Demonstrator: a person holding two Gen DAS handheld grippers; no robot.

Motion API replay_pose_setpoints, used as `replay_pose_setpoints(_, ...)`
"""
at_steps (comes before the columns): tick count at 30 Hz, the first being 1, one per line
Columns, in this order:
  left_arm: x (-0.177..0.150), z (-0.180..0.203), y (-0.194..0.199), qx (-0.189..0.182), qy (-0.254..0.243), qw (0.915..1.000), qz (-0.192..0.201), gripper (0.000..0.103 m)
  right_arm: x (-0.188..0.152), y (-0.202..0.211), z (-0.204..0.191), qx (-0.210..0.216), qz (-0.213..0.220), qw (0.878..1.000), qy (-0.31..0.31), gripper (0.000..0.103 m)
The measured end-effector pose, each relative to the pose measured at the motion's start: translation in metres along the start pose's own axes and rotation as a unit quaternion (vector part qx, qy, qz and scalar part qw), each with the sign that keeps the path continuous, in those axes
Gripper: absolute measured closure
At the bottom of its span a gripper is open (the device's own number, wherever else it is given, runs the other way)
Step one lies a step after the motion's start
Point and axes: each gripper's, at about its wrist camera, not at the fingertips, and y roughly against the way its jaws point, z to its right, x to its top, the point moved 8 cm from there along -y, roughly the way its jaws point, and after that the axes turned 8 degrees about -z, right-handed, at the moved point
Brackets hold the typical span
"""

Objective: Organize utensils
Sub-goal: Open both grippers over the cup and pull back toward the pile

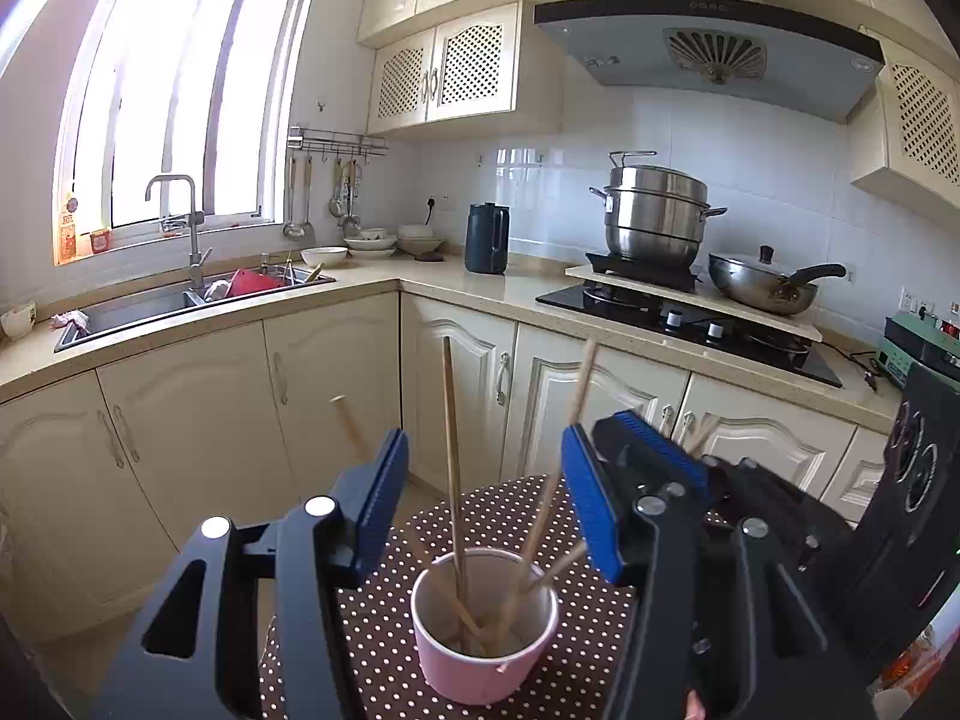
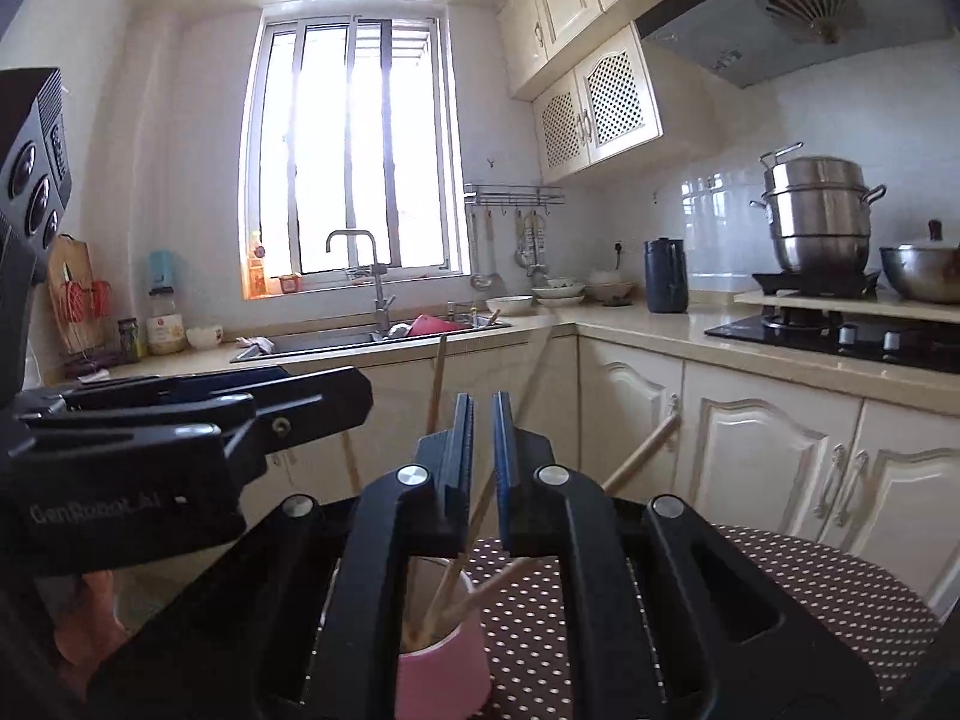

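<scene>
A pink cup (image 1: 480,660) stands on a brown polka-dot table (image 1: 372,630) and holds several wooden chopsticks (image 1: 451,450) that lean in different directions. My left gripper (image 1: 483,438) is open just above the cup, its blue pads wide apart on either side of the upright chopsticks, touching none. My right gripper (image 2: 483,402) is shut, hovering over the same cup (image 2: 444,678). One chopstick (image 2: 480,504) shows through the slit between its fingers, beyond them, and looks blurred higher up. In the left wrist view the right gripper (image 1: 642,429) sits close beside the left one.
Cream base cabinets (image 1: 336,408) run behind the table, with a sink (image 1: 138,306) under the window and a hob (image 1: 690,318) carrying a steel steamer pot (image 1: 654,216) and a wok (image 1: 762,288). A dark kettle (image 1: 487,238) stands on the counter. A hand (image 2: 90,618) holds the left gripper.
</scene>
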Motion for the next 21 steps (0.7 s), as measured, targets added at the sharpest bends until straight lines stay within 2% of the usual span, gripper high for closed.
replay_pose_setpoints(1,0.000,0.001,0.005,0.002,-0.001,1.0000,0.004,0.047,0.001,0.003,0.001,-0.003,-0.001,1.000,0.001,0.094)
replay_pose_setpoints(3,0.001,0.003,0.015,0.007,-0.004,0.9999,0.012,0.043,0.003,0.015,0.002,-0.016,0.004,1.000,0.009,0.083)
replay_pose_setpoints(5,0.002,0.006,0.025,0.009,-0.005,0.9998,0.019,0.040,0.006,0.027,0.004,-0.025,0.009,1.000,0.017,0.057)
replay_pose_setpoints(6,0.001,0.008,0.032,0.009,-0.005,0.9997,0.023,0.039,0.007,0.036,0.004,-0.031,0.014,0.999,0.020,0.055)
replay_pose_setpoints(12,-0.011,0.020,0.064,0.016,-0.014,0.9992,0.033,0.035,0.005,0.083,0.008,-0.071,0.021,0.996,0.053,0.053)
replay_pose_setpoints(21,-0.055,0.055,0.095,0.018,-0.037,0.9991,0.010,0.034,-0.024,0.143,0.030,-0.092,-0.006,0.996,0.014,0.046)
